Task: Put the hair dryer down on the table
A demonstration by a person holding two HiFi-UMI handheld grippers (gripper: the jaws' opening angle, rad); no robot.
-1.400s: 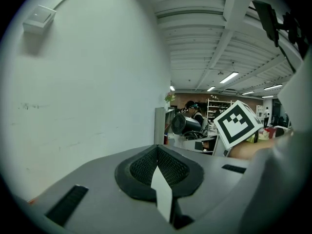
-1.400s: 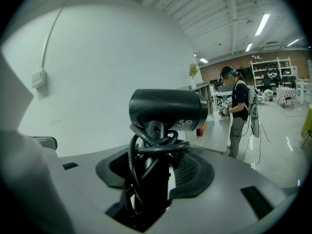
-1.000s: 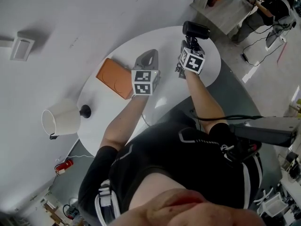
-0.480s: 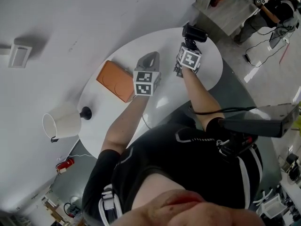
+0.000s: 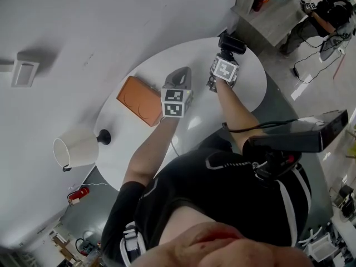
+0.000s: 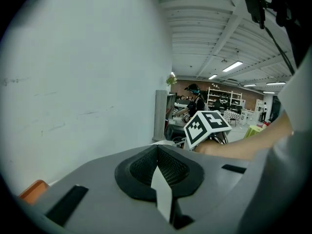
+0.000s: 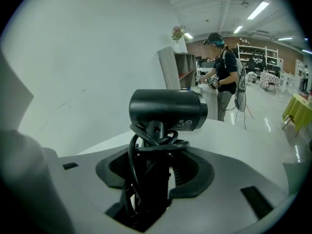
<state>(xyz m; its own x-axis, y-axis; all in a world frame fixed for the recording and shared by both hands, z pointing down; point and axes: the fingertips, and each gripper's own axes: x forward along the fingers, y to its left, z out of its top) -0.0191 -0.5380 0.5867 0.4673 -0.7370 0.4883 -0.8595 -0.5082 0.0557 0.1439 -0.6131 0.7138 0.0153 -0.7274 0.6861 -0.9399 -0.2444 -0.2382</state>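
In the head view, the right gripper [image 5: 225,57] holds the black hair dryer [image 5: 232,42] over the far right part of the round white table [image 5: 130,149], while the left gripper [image 5: 179,75] hangs over the middle, to the right of an orange flat box [image 5: 139,99]. In the left gripper view, the left gripper [image 6: 158,172] has its jaws pressed together with nothing between them. In the right gripper view, the right gripper [image 7: 148,179] is clamped on the handle of the hair dryer [image 7: 168,110], which stands upright with its cord wound around the handle.
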